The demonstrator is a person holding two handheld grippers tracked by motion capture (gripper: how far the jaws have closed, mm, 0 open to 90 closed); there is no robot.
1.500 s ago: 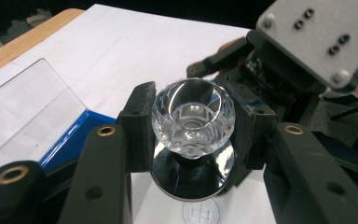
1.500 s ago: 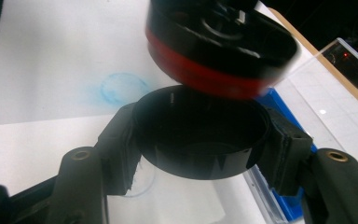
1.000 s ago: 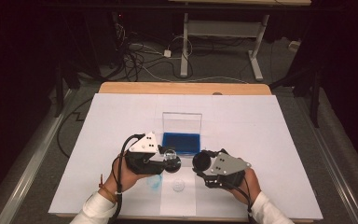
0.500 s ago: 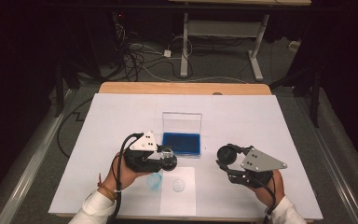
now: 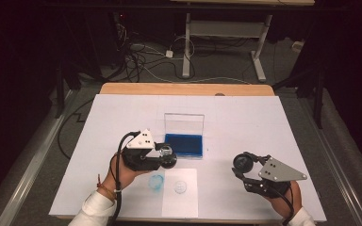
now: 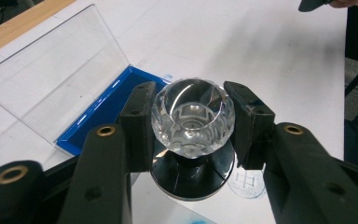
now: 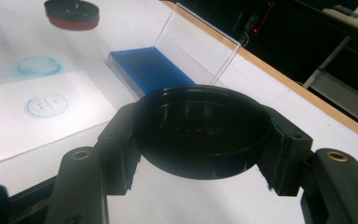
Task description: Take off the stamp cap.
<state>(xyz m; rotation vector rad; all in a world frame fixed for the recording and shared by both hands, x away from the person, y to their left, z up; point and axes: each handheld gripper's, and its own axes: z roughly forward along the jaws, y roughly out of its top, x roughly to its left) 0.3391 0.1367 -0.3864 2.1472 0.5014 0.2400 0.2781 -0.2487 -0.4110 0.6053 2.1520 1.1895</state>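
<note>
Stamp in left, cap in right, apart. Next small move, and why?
Probably bring the right gripper back toward the left gripper and line the black cap up under the stamp. The paper sheet already bears a round blue print, and the stamp's base hangs uncovered beside the open ink pad.

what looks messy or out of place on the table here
A smudged blue ink ring sits directly on the white table cover, beside the white paper sheet bearing the clean round stamp print. Nothing else stands out.
</note>
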